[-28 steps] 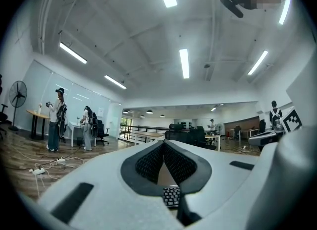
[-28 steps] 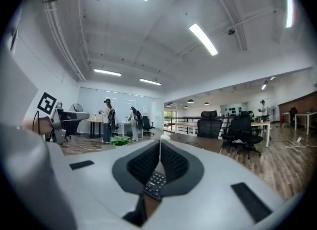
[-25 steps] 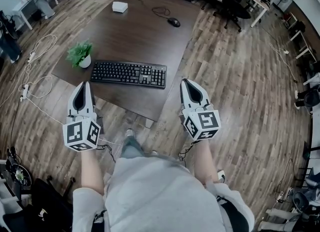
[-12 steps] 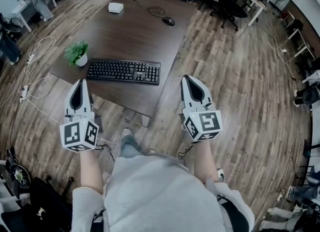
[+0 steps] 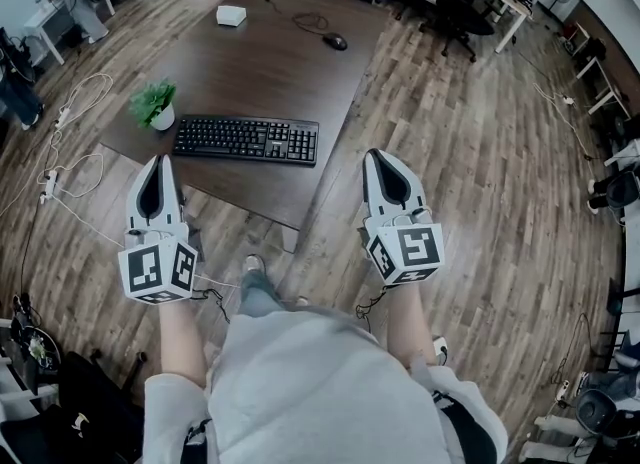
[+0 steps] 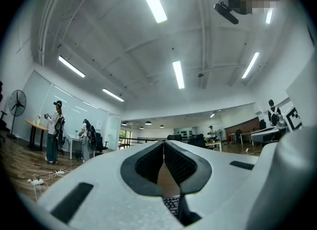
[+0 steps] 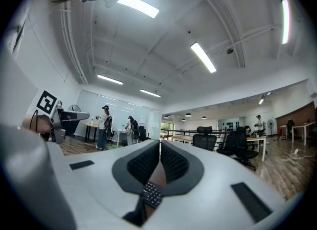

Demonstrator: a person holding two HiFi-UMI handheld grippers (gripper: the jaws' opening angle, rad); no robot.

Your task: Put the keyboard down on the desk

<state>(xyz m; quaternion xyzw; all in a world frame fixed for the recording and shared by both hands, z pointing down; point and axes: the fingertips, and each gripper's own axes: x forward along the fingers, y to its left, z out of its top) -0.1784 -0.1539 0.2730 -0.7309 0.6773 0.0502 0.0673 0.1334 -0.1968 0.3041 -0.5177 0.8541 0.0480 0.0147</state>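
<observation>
On the surface [image 5: 270,77] ahead of me the keyboard [image 5: 246,140] is lying flat near the front edge, just beside the potted plant [image 5: 153,105]; I am judging the set-down as done, so the step in hand is backing off. I am holding the left hand-held gripper [image 5: 160,162] and the right hand-held gripper [image 5: 378,155] by the near edge, apart from the keyboard, each with its jaws pressed together on nothing; the next move is calling only for steering both clear of the keys. Only the head view is showing the whole layout, with the mouse [image 5: 335,42] and white box [image 5: 231,15] at the far end; the two gripper views are showing the jaws meeting close up, a sliver of keys below.
</observation>
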